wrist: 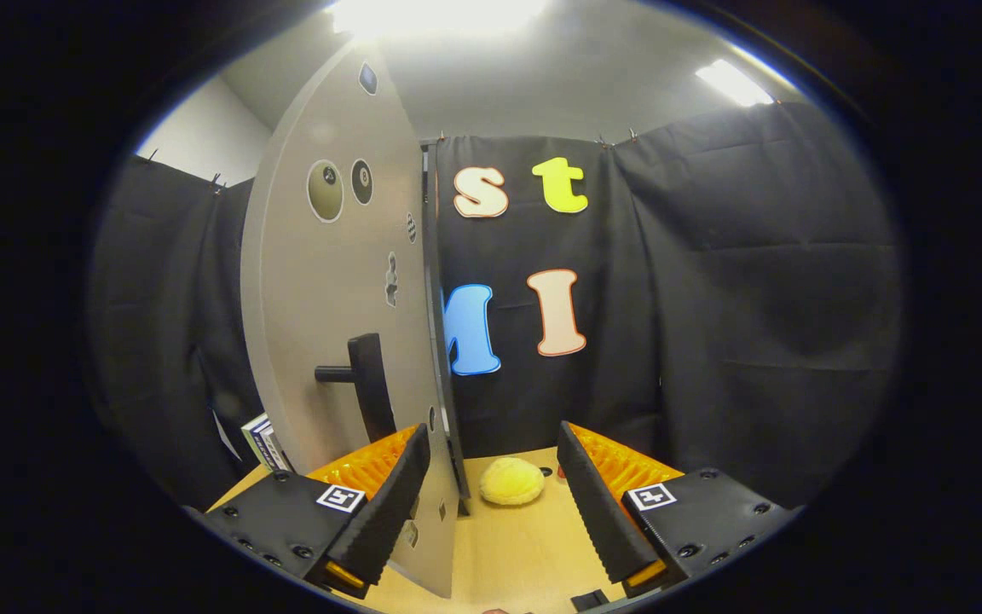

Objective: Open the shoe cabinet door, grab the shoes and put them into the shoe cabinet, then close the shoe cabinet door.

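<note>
1. In the gripper view, we see the gripper (495, 503) with its two fingers spread wide apart, gripping nothing.
2. The shoe cabinet door (333, 315) stands upright and swung out toward us; its free edge comes down between the fingers, close beside the left finger (389, 503), though we cannot tell whether they touch.
3. A dark door handle (367, 384) juts from the door's pale face, above and just beyond the left finger.
4. A fluffy yellow slipper (511, 480) lies on the wooden table (508, 554), just ahead of the fingers and between them, to the right of the door's edge.
5. Some books (262, 442) stand beyond the left finger, left of the door.
6. Black cloth (755, 298) hangs well beyond the fingers.
</note>
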Tool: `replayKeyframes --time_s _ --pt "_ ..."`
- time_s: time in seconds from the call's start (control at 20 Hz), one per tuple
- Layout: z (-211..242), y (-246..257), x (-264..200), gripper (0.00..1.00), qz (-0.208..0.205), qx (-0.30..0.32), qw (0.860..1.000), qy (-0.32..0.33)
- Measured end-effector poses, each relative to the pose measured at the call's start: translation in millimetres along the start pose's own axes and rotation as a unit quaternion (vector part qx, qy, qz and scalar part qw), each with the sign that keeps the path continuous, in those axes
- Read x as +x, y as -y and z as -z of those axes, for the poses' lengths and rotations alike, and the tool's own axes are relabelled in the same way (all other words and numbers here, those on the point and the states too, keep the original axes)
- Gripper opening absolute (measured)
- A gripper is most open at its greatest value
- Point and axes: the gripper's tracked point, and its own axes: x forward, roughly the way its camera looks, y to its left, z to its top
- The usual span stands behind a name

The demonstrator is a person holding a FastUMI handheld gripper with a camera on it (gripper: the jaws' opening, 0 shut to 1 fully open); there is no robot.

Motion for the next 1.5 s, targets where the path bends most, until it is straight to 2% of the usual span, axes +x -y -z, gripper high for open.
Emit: replayKeyframes --time_s 0.2,0.35,0.5,0.65,0.75,0.95,1.15,1.5 --pt "2 -34 -2 0.97 0.005 -0.002 1.0 -0.011" --pt "0 -71 0 0.97 -0.009 0.0 1.0 -0.01" --pt "-5 -122 11 0.97 -0.05 0.014 0.999 -0.011" --pt "-10 -186 11 0.97 -0.13 0.011 0.991 -0.009" --pt "-14 -203 5 0.98 -0.156 0.014 0.988 0.007" --pt "-1 -176 -6 0.95 -0.136 0.012 0.991 -0.002" --pt "4 -147 -15 0.98 -0.104 0.034 0.994 -0.01" --pt "4 -117 -29 0.98 -0.066 0.025 0.997 0.005"
